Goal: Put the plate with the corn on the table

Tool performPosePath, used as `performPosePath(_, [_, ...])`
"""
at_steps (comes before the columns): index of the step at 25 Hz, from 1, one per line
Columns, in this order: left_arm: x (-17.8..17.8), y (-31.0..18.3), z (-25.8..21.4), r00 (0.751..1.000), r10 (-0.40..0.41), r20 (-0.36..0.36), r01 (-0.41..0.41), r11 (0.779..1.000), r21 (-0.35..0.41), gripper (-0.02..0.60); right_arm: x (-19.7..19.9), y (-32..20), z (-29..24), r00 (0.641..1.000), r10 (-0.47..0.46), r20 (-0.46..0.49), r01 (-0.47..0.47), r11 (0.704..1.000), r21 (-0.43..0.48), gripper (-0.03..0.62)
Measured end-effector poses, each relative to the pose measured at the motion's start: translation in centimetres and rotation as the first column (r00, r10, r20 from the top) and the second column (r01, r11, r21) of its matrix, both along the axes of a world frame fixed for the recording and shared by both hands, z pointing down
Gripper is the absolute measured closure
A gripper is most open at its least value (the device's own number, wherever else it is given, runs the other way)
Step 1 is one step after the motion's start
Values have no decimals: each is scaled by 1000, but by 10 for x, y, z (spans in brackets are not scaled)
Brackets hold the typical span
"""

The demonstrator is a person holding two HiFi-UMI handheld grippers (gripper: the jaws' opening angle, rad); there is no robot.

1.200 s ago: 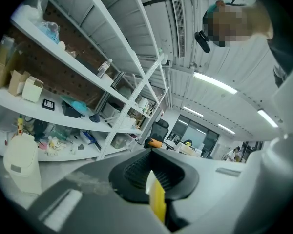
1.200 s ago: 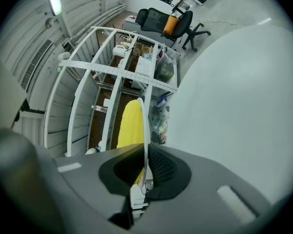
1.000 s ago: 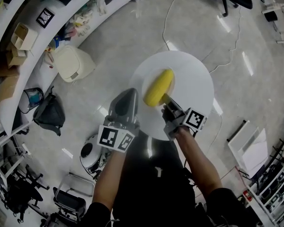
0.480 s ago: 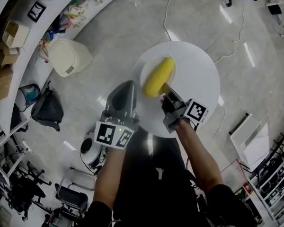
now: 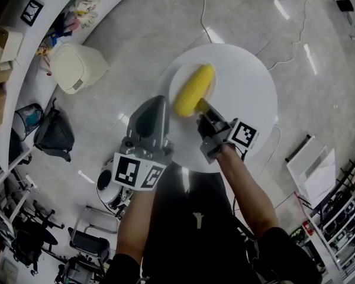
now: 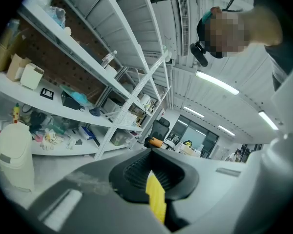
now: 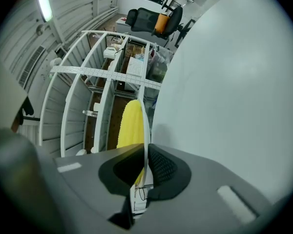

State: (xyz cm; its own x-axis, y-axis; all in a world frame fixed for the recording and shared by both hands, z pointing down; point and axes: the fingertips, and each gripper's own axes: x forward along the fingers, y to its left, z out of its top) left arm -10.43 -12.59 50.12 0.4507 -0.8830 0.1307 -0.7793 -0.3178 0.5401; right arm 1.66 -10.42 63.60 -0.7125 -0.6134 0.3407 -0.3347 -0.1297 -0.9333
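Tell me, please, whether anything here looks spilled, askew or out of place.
Nothing stands out. The corn lies whole on the plate, which the right gripper pinches by its near rim above the round table. Nothing has spilled.

One plate (image 5: 182, 81), one corn cob (image 5: 193, 89), one table (image 5: 248, 99)

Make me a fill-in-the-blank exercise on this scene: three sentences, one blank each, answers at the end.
1. On the white plate lies a yellow ear of ___.
2. The right gripper is shut on the plate's thin ___.
3. In the head view, the plate shows over a round white ___.

Missing words: corn; rim; table.
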Motion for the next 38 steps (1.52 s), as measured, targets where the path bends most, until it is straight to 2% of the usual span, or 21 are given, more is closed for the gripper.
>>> performPosePath(8, [17,-10,4,1000,30,-6,-30,999,10,577,0,-14,16,1000,-3,2,3,1000,-5,566])
performPosePath(23, [19,-14,10,1000,28,-5,-28,1000,-1,577,3,-19,38,1000,1,-13,-1,999,-54,565])
performPosePath(34, [25,-11,11,1000,29,-3,-29,1000,-7,577,14,-14,48,998,-1,-58,-5,995,-99,562])
performPosePath(38, [26,-11,12,1000,27,-4,-27,1000,-11,577,19,-12,52,996,5,-90,-18,989,-150,563])
